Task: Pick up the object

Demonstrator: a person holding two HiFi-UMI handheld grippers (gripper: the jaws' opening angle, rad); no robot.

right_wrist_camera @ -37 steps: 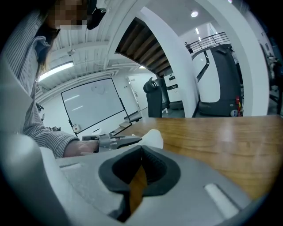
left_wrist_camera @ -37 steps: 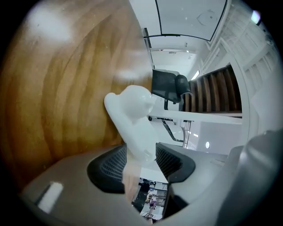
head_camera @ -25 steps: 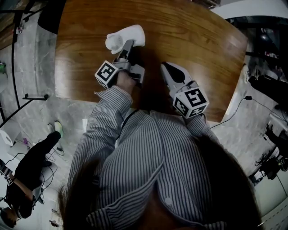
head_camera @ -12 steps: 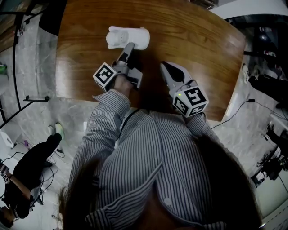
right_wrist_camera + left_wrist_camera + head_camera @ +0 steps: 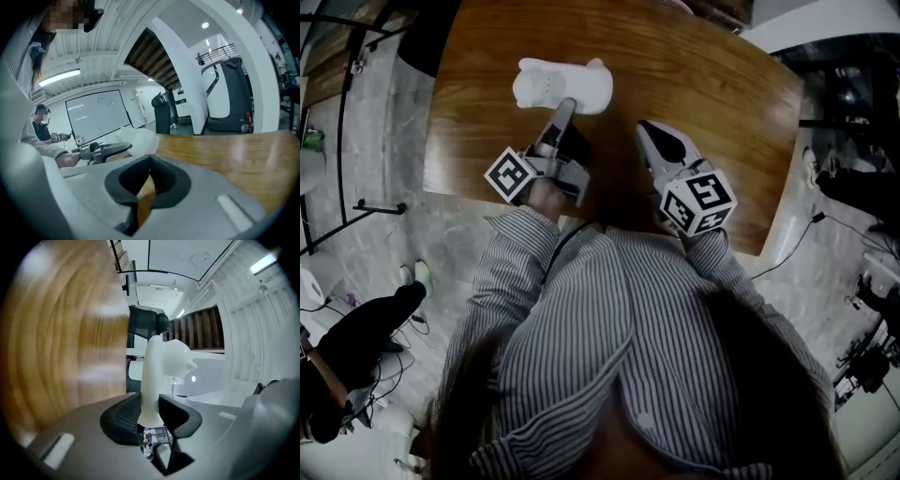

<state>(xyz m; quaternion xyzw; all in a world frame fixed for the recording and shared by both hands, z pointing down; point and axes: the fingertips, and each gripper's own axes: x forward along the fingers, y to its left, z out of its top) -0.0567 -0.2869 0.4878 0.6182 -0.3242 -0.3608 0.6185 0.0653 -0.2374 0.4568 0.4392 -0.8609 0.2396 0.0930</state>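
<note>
A white moulded object [image 5: 562,84] shows over the far part of the brown wooden table [image 5: 722,75]. My left gripper [image 5: 565,105] is shut on its near edge. In the left gripper view the object [image 5: 164,366] rises from between the dark pads [image 5: 123,420], which press on its narrow base, with the table [image 5: 61,343] standing on the left. My right gripper [image 5: 661,145] rests low over the table to the right, shut and empty. From the right gripper view [image 5: 145,187] the white object [image 5: 138,140] and the left gripper [image 5: 101,151] show at the left.
The table's near edge [image 5: 609,220] runs just in front of the person's striped shirt. Marble floor with cables lies on both sides. A seated person in black [image 5: 356,347] is at the lower left. Dark machines [image 5: 164,112] stand beyond the table.
The left jaws have closed onto the white object. The object has turned from a slant to lie crosswise. The right gripper has barely moved.
</note>
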